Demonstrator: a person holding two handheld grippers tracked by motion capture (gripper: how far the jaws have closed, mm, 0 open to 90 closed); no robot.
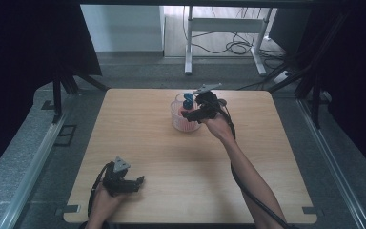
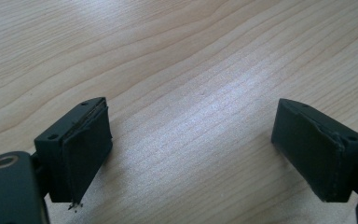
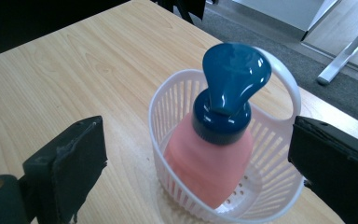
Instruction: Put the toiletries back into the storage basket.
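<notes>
The right hand-held gripper (image 1: 190, 113) hangs at the far middle of the bench (image 1: 152, 157), its jaws spread wide and holding nothing. In the right gripper view they stand on either side of a white slotted basket (image 3: 279, 154), without touching it. Inside the basket stands a pink bottle (image 3: 205, 163) with a blue pump cap (image 3: 230, 84), upright. Well apart, at the near left edge, the left hand-held gripper (image 1: 136, 182) rests low over bare wood, jaws also wide apart and empty.
</notes>
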